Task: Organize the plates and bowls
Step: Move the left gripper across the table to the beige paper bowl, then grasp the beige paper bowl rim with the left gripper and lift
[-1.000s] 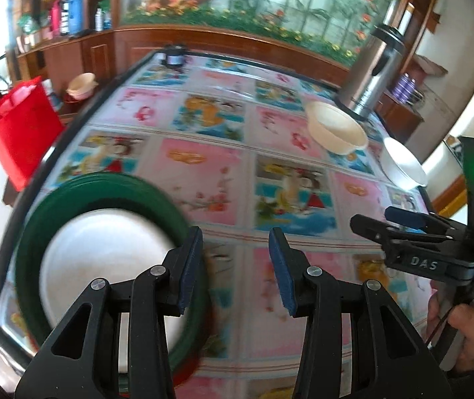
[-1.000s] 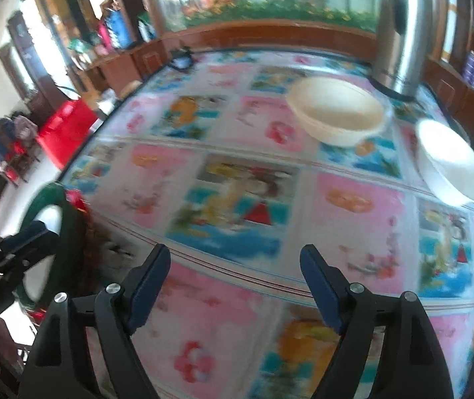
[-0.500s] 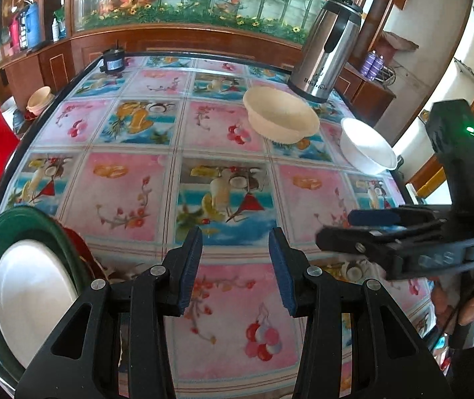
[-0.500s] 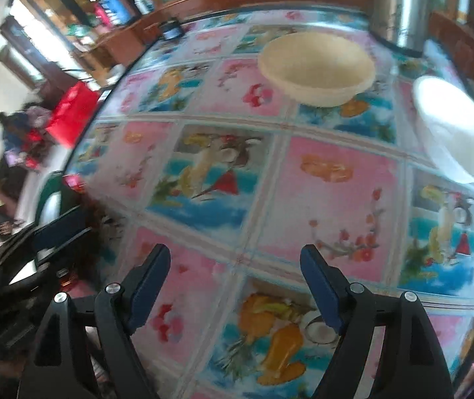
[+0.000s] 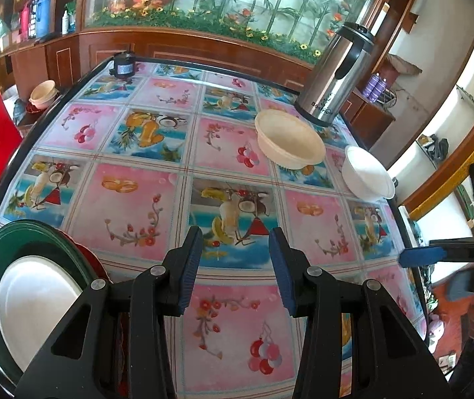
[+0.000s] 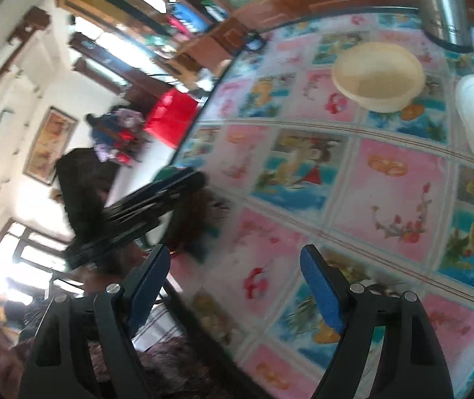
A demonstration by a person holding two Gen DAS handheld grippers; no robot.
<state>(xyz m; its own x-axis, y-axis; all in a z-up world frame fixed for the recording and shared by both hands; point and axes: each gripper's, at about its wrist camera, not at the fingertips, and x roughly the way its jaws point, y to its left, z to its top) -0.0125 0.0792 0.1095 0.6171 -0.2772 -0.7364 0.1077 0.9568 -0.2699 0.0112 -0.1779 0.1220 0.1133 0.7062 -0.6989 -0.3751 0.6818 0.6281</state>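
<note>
A: We hold the left gripper (image 5: 235, 261) open and empty; the right gripper (image 6: 233, 286) gapes wider, empty too.

B: We see the stacked plates (image 5: 34, 286) near left; the cream bowl (image 5: 288, 144) and white bowl (image 5: 368, 173) far right.

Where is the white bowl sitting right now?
The white bowl sits at the table's far right edge, just right of the cream bowl and near the steel thermos.
</note>
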